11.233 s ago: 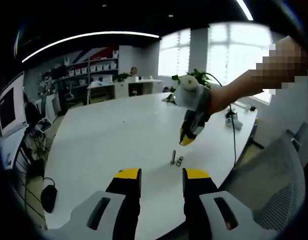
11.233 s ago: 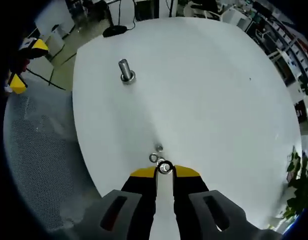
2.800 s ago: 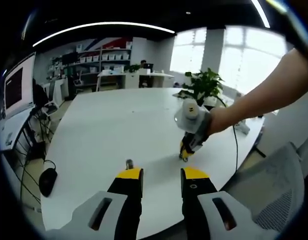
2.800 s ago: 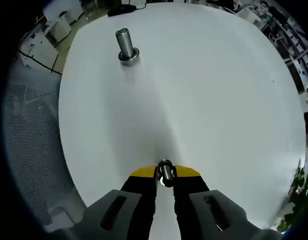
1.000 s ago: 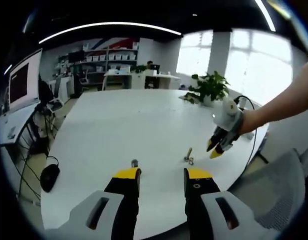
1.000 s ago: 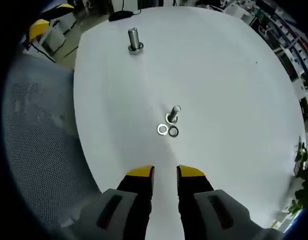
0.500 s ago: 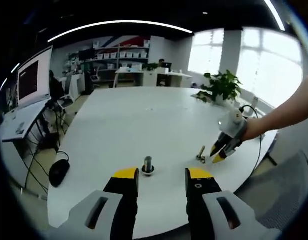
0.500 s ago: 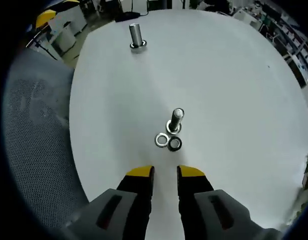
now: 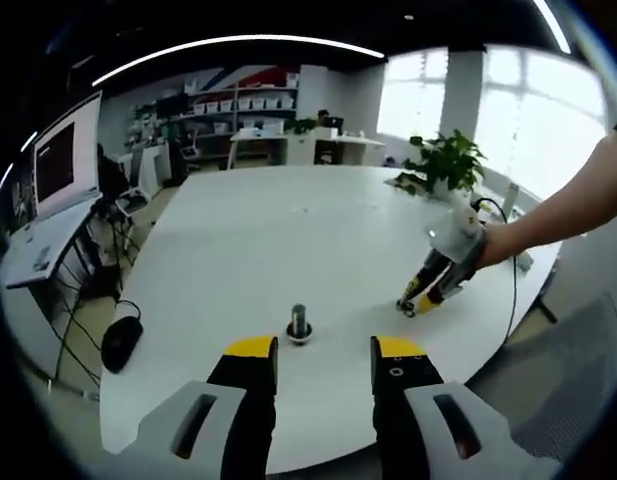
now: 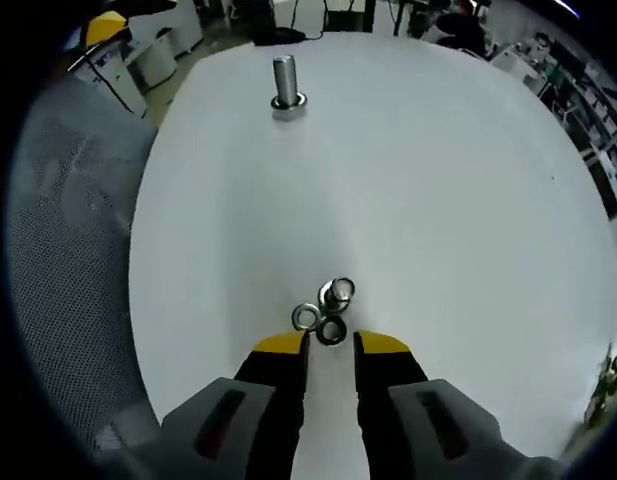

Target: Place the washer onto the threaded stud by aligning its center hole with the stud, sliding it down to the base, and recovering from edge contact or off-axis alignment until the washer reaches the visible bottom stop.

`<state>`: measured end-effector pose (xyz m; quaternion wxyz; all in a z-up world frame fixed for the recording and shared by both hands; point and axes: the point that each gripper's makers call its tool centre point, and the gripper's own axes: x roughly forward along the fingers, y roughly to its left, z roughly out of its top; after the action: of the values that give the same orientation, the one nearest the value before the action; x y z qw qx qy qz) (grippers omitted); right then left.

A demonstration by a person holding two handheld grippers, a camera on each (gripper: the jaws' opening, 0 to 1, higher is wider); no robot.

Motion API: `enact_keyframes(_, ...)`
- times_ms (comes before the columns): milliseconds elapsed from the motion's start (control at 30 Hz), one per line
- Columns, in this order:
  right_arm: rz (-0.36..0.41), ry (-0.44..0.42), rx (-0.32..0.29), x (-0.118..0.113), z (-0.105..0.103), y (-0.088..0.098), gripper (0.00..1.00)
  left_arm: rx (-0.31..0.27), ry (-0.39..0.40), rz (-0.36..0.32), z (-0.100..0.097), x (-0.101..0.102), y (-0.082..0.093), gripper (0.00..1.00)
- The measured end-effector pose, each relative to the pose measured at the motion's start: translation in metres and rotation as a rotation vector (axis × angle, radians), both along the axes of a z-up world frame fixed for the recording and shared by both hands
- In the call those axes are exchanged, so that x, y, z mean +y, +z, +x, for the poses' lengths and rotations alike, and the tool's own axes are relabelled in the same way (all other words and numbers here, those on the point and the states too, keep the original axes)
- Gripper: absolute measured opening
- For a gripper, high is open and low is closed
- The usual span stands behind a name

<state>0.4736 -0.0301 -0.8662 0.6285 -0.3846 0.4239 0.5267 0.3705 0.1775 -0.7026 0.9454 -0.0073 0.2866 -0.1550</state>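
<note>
1. steel threaded stud (image 10: 339, 292) stands head-down on the white table (image 10: 438, 180); its long axis runs upright off the tabletop, and the right gripper view looks almost down onto its free end.
2. two washers lie flat on the table just beside the stud's base: a bright washer (image 10: 305, 317) at about 8 o'clock of it and a darker washer (image 10: 332, 331) at about 6 o'clock, the two touching or nearly so; neither is on the stud.
3. right gripper (image 10: 330, 345) hovers with its yellow-tipped jaws spread a little, nothing between them, tips just short of the washers. in the left gripper view the same gripper (image 9: 420, 301) reaches in at 3 o'clock, tips down at the table near its edge.
4. a second, thicker stud (image 10: 284, 80) stands upright on its own washer-like base at 12 o'clock of the right gripper view, well apart from the washers; in the left gripper view it (image 9: 299, 323) stands just ahead of the jaws.
5. left gripper (image 9: 314, 348) has its jaws parted and holds nothing.
6. open room: bare tabletop stretches between the two studs and far out to 2 o'clock in the right gripper view. the table's curved edge runs along 9 o'clock, with a grey mesh chair (image 10: 68, 250) beyond it.
7. a black mouse (image 9: 120, 343) lies near the table's edge at 9 o'clock in the left gripper view.
</note>
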Motion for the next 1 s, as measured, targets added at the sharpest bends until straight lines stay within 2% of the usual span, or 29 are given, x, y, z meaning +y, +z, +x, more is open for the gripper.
enact_keyframes(300,0.006,0.022,0.027,-0.0038,-0.0006,-0.0022,0.15,0.019,0.001,0.01,-0.001,0.0017,-0.0045,0.35)
enact_keyframes(700,0.0,0.008,0.033,-0.0008,-0.0019,0.0003,0.17,0.029,0.002,0.008,-0.0005,0.0021,-0.0059,0.35)
enact_keyframes(800,-0.017,0.023,0.038,-0.0023,-0.0002,-0.0013,0.16,0.03,0.002,0.011,-0.0003,0.0024,-0.0065,0.35)
enact_keyframes(900,-0.034,-0.013,0.045,-0.0017,0.0002,-0.0018,0.15,0.034,0.003,0.01,-0.0004,0.0027,-0.0074,0.35)
enact_keyframes(1000,-0.059,-0.001,0.038,-0.0014,0.0004,-0.0033,0.15,0.036,0.005,0.012,-0.0003,0.0036,-0.008,0.35)
